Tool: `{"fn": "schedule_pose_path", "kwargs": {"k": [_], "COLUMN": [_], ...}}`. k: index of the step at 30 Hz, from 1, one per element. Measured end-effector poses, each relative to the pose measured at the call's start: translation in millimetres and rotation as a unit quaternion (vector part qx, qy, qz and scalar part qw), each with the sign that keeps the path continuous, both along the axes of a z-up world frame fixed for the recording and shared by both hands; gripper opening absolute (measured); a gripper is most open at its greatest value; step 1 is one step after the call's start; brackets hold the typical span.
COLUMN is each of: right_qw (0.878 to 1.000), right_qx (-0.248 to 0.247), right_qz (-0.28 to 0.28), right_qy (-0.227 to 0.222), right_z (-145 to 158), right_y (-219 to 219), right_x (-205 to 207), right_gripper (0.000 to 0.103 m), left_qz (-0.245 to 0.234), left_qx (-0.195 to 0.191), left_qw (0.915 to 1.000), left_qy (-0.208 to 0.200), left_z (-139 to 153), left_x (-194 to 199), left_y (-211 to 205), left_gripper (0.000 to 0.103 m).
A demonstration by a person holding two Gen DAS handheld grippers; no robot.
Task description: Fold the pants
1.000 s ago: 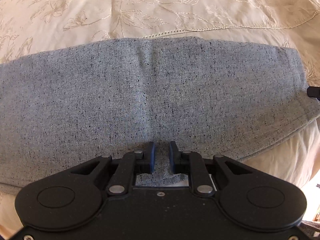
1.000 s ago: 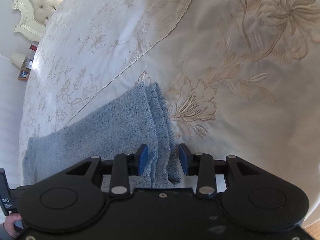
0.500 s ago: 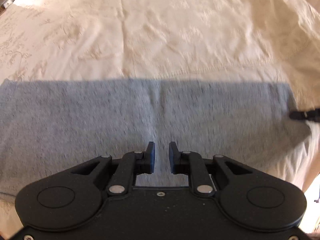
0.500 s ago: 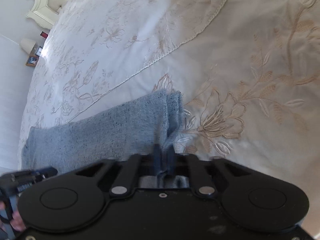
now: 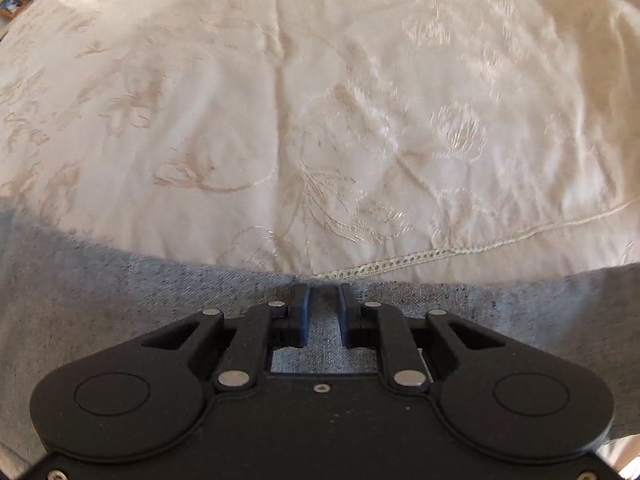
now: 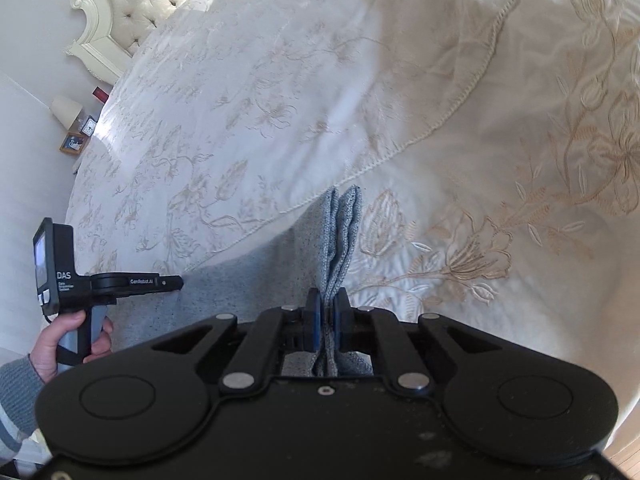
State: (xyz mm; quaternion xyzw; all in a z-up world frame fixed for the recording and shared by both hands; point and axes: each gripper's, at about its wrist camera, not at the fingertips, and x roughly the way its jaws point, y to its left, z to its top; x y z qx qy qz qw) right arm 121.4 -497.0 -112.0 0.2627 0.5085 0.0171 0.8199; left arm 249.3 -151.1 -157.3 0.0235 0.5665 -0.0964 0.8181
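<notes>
The grey speckled pants (image 5: 120, 292) lie across the cream embroidered bedspread (image 5: 320, 100). My left gripper (image 5: 323, 292) sits just short of their far edge. Its jaws stand narrowly apart with grey cloth filling the gap, pinched. In the right wrist view my right gripper (image 6: 327, 300) is shut on the folded end of the pants (image 6: 340, 232), which stands up in a vertical pleat beyond the pads. The cloth runs raised from there leftward to the left gripper (image 6: 178, 280), held by a person's hand (image 6: 52, 344).
The bedspread (image 6: 320, 80) stretches far ahead to a tufted headboard (image 6: 132, 4). A bedside table with a lamp (image 6: 66, 110) and picture frames stands at the left. The bed's edge and wooden floor (image 6: 628, 464) show at the lower right.
My right gripper closed on the pants' end and lifted it. My left gripper travelled forward with the cloth, so the pants' far edge now lies just beyond its tips.
</notes>
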Motion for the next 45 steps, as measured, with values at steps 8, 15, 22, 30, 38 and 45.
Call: {"fn": "schedule_pose_path", "kwargs": {"k": [8, 15, 22, 30, 38, 45], "right_qw": [1.000, 0.999, 0.998, 0.996, 0.994, 0.993], "right_qx": [-0.012, -0.034, -0.041, 0.002, -0.031, -0.040], "right_qz": [-0.006, -0.018, 0.008, 0.068, 0.102, 0.112], "right_qy": [-0.011, -0.023, -0.046, -0.050, -0.003, 0.004], "right_z": [40.1, 82.6, 129.4, 101.4, 2.3, 1.5], "right_y": [41.7, 99.8, 212.0, 380.5, 500.0, 502.2], "right_x": [0.1, 7.8, 23.4, 56.9, 89.0, 89.3], "right_gripper": [0.008, 0.008, 0.008, 0.008, 0.016, 0.022], "left_qz": [-0.058, -0.113, -0.062, 0.035, 0.062, 0.032], "left_qx": [-0.043, -0.062, -0.102, -0.073, -0.052, -0.065], "left_qw": [0.9971, 0.9894, 0.9925, 0.9967, 0.9966, 0.9974], "left_qy": [0.024, 0.066, 0.023, 0.009, 0.015, 0.002], "left_z": [7.5, -10.9, 28.5, 30.7, 22.5, 30.8], "left_x": [-76.8, -96.8, -71.6, -49.6, -53.3, -62.9], "left_y": [23.1, 29.8, 139.1, 286.5, 361.8, 369.2], "left_gripper": [0.028, 0.028, 0.029, 0.028, 0.028, 0.028]}}
